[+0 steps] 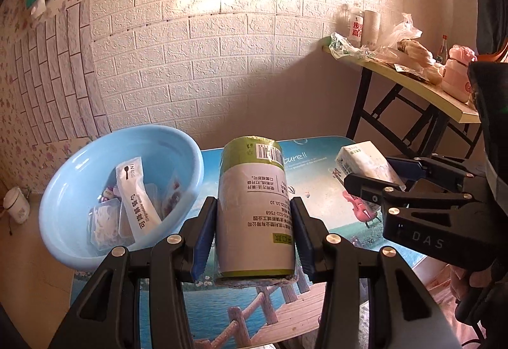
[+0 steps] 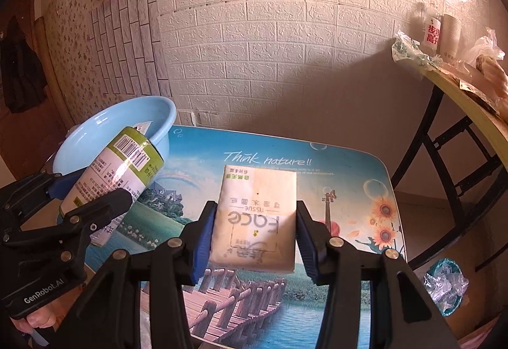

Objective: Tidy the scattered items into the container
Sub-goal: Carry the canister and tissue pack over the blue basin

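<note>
My left gripper (image 1: pixel 253 233) is shut on a green-and-white roll (image 1: pixel 254 206) and holds it above the picture-printed table (image 1: pixel 254 311); the roll also shows in the right wrist view (image 2: pixel 117 177). My right gripper (image 2: pixel 254 233) is shut on a cream tissue pack (image 2: pixel 257 215) and holds it above the table; the pack also shows in the left wrist view (image 1: pixel 365 165). A light blue basin (image 1: pixel 63 190) with several packets in it stands at the table's left, just left of the roll; it also shows in the right wrist view (image 2: pixel 95 130).
A yellow folding table (image 1: pixel 406 79) with bottles, cups and plastic bags stands at the right. A white brick-pattern wall (image 1: pixel 206 47) is behind. A bin with a plastic bag (image 2: pixel 444 285) is on the floor at the right. A white cup (image 1: pixel 16 206) stands at far left.
</note>
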Motion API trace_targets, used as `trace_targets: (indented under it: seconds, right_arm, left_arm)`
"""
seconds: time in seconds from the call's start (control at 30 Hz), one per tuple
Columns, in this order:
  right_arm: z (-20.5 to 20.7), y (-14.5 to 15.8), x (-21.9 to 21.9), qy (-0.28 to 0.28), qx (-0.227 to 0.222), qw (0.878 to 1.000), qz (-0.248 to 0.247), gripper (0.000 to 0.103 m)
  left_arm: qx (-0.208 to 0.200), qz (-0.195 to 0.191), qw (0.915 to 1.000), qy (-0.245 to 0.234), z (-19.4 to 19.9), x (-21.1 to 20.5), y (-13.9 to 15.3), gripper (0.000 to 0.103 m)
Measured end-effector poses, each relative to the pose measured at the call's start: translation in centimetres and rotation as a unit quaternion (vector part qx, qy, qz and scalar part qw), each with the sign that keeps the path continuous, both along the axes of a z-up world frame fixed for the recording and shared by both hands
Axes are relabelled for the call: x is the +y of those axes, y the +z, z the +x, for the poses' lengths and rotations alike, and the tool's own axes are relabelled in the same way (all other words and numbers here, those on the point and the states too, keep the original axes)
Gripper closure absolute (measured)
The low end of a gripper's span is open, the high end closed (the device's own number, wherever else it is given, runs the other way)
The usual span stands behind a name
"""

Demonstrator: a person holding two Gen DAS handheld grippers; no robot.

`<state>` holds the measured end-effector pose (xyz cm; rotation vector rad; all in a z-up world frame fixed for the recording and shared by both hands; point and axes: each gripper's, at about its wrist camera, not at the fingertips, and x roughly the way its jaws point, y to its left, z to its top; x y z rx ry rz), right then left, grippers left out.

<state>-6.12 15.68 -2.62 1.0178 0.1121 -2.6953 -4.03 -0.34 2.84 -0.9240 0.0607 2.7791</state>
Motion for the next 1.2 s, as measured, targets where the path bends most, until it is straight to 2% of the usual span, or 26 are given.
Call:
trace_targets:
  seconds: [0.3,0.73,1.03,1.2]
  right_arm:
    - [-1.4,1.9,-2.5,0.027,0.015,1.0,0.0,0.054]
    - [-3.4,3.2,-9.7,0.084,0.016,0.996,0.009,0.054]
    - [-4.8,3.4,-15.9,0.123,0.019,0.992,0.017,0.054]
    - [-5.8,2.5,-18.2,0.132,0.008,0.991,0.021,0.055]
  left_arm:
    - [0.011,-0.003,0.9997,0.021,-0.6,-3.4,1.6,0.059]
    - [0.01,-0.007,0.9988,0.047,-2.6,-9.1,2.5,0.059]
    - [0.011,-0.014,0.9978,0.063,-4.3,-13.0,2.1,0.059]
    - [0.002,-0.014,0.997,0.076,-5.6,-14.6,1.0,0.059]
